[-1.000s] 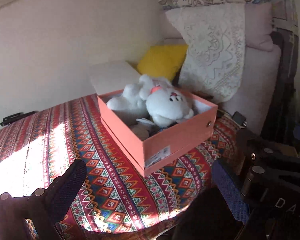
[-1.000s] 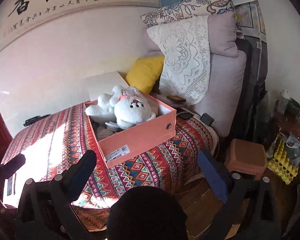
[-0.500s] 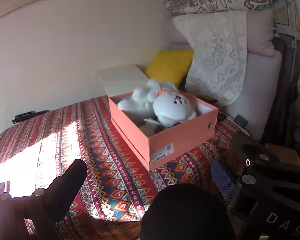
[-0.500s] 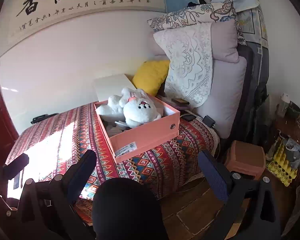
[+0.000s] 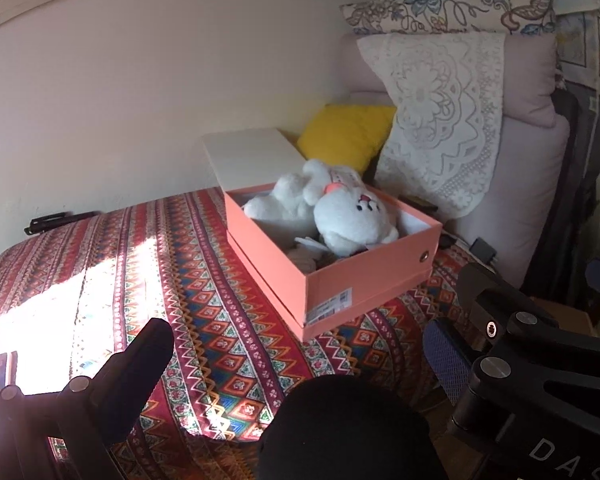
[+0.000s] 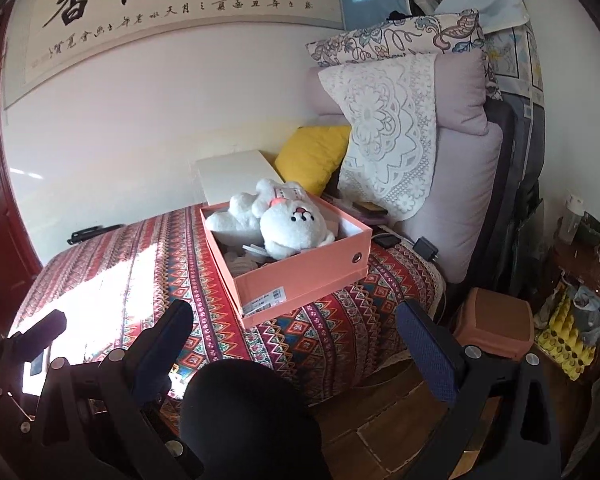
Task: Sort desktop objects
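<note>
Lying well beyond both spread, empty claws [image 5: 300, 352] [image 6: 296, 332], plush toy [image 5: 340, 212] fills orange box [image 5: 332, 280].

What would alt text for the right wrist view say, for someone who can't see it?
A white plush toy lies in an open salmon-pink cardboard box on a red patterned bedspread. The open right claw hovers empty in the foreground.

Both tools [image 5: 300, 356] [image 6: 296, 340] agape, empty.

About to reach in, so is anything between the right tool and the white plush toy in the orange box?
Nothing visible: only bare patterned red tablecloth lies between the right tool and the orange cardboard box holding the white plush toy.
</note>
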### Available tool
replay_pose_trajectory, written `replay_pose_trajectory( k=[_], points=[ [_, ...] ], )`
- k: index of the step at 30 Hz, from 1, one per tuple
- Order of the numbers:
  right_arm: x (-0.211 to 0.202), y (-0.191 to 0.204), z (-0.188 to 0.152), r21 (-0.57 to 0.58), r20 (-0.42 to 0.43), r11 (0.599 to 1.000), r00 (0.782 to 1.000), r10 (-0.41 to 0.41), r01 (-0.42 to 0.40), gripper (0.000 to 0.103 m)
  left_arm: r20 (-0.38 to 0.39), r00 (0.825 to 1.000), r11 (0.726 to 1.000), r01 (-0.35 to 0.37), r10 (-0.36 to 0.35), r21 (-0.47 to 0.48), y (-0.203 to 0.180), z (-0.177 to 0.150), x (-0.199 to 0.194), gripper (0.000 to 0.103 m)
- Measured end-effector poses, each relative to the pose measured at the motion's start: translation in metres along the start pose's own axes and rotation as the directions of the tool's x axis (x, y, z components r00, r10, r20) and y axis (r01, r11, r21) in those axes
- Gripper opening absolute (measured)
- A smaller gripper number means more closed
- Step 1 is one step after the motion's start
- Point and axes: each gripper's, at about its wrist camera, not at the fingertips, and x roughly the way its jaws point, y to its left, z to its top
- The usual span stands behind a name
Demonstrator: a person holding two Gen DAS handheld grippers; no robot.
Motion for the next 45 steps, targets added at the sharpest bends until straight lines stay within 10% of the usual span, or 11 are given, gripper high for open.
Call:
replay_pose_trajectory(
  k=[25, 45],
  points=[
    [0.005, -0.018, 0.014, 0.04, 0.08, 0.998, 0.995, -0.053, 0.05, 0.103, 0.025, 0.986, 0.982, -0.165, 0.168, -0.096, 0.059, 0.027, 0.008, 0.103],
    [0.022, -0.013, 0.035, 0.024, 0.11, 0.999, 0.993, -0.04, 0.038, 0.103, 0.028, 0.988, 0.984, -0.151, 0.155, -0.096, 0.061, 0.041, 0.02, 0.103]
  ],
)
